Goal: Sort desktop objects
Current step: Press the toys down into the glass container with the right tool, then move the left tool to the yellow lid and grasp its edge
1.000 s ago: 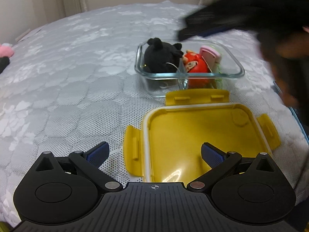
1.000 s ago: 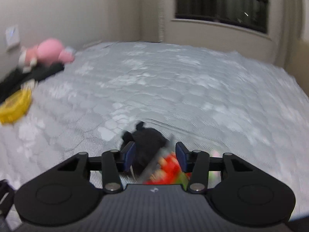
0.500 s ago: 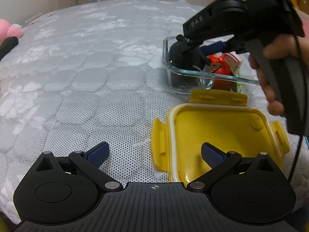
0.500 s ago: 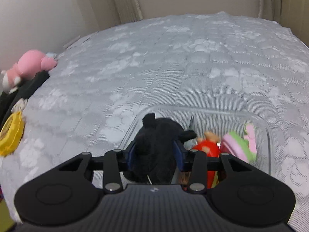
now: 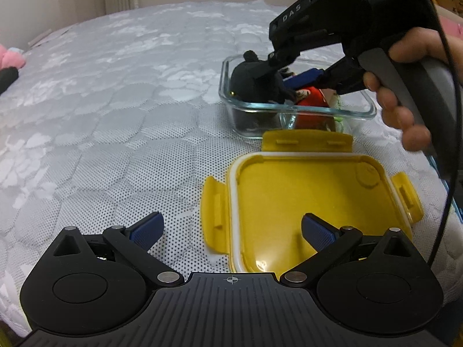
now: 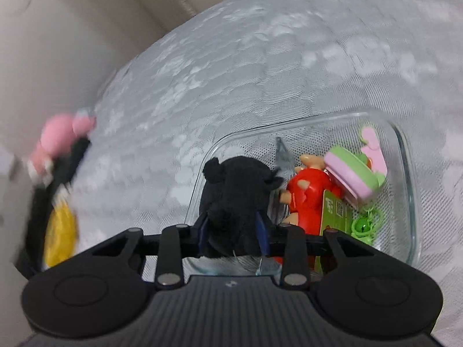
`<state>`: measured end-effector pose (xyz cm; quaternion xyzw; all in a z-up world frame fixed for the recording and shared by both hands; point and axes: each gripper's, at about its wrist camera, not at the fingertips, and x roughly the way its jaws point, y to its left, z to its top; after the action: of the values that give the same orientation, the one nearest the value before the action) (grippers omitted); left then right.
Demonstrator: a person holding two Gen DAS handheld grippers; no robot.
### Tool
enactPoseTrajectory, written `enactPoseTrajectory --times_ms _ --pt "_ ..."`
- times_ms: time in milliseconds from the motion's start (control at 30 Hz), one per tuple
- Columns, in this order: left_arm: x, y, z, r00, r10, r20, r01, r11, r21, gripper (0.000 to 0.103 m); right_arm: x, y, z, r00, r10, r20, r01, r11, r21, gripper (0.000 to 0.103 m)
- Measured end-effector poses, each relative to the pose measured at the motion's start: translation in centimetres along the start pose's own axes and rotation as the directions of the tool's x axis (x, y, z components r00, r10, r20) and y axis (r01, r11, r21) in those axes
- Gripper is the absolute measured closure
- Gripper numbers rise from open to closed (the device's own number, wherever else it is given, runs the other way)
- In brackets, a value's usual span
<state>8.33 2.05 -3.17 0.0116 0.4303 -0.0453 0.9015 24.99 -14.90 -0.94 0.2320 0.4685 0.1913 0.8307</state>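
A clear glass container [image 5: 289, 110] [image 6: 405, 173] on the white quilted bed holds a black plush toy [image 5: 254, 84] [image 6: 234, 185], a red figure [image 5: 311, 101] [image 6: 306, 193] and a pink-and-green toy [image 6: 350, 173]. My right gripper [image 6: 233, 231] [image 5: 285, 78], held by a hand [image 5: 405, 95], reaches into the container. Its jaws are closing, with both blue pads against the sides of the black plush. My left gripper [image 5: 231, 221] is open and holds nothing; it hovers over the left edge of the yellow lid [image 5: 312, 196], which lies upside down in front of the container.
A green tag [image 6: 335, 211] and a green bell charm [image 6: 361, 227] also lie in the container. A pink plush [image 6: 58, 136] [image 5: 11, 59], dark items and a yellow object [image 6: 59, 237] sit at the bed's far left edge near the wall.
The right gripper has rolled and come down into the container around the black plush, and its jaws have narrowed onto it. The left gripper has stayed open over the lid.
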Motion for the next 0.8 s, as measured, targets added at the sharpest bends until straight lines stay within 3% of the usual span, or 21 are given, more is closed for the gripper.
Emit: enactPoseTrajectory --times_ms 67,100,167,267,400,533,667,800 --pt "-0.2 0.0 -0.1 1.0 0.007 0.004 -0.007 1.0 0.008 0.0 -0.2 0.2 -0.1 1.0 -0.003 0.012 0.003 0.999 -0.041 0.067" --pt "-0.3 0.0 -0.2 1.0 0.011 0.007 -0.011 1.0 0.01 0.0 -0.7 0.4 -0.1 1.0 -0.012 0.026 0.013 0.998 -0.065 0.062" --pt "-0.3 0.3 -0.1 1.0 0.015 0.009 -0.015 1.0 -0.002 0.0 -2.4 0.6 0.0 0.996 -0.022 0.09 0.029 0.996 -0.084 0.061" --pt "0.0 0.7 0.2 1.0 0.006 0.008 -0.006 1.0 -0.027 0.0 -5.7 0.3 0.0 0.975 -0.055 0.216 0.083 0.989 -0.124 0.056" --pt "0.1 0.5 1.2 0.999 -0.048 0.011 0.048 0.998 -0.032 0.0 -8.5 -0.8 -1.1 0.956 -0.114 0.271 0.165 0.971 -0.174 0.055" --pt "-0.8 0.4 3.0 0.992 -0.111 0.057 0.113 0.992 -0.049 0.0 -10.5 -3.3 -4.6 0.919 -0.169 0.357 0.239 0.958 -0.161 0.054" --pt "-1.0 -0.5 3.6 0.997 -0.039 0.074 0.041 0.999 -0.015 0.0 -11.5 -6.2 -8.2 0.913 -0.209 0.351 0.278 0.948 -0.158 0.054" --pt "-0.4 -2.2 2.7 0.998 -0.058 0.036 0.057 0.998 0.032 0.0 -11.4 -8.3 -9.9 0.927 -0.219 0.305 0.272 0.951 -0.147 0.053"
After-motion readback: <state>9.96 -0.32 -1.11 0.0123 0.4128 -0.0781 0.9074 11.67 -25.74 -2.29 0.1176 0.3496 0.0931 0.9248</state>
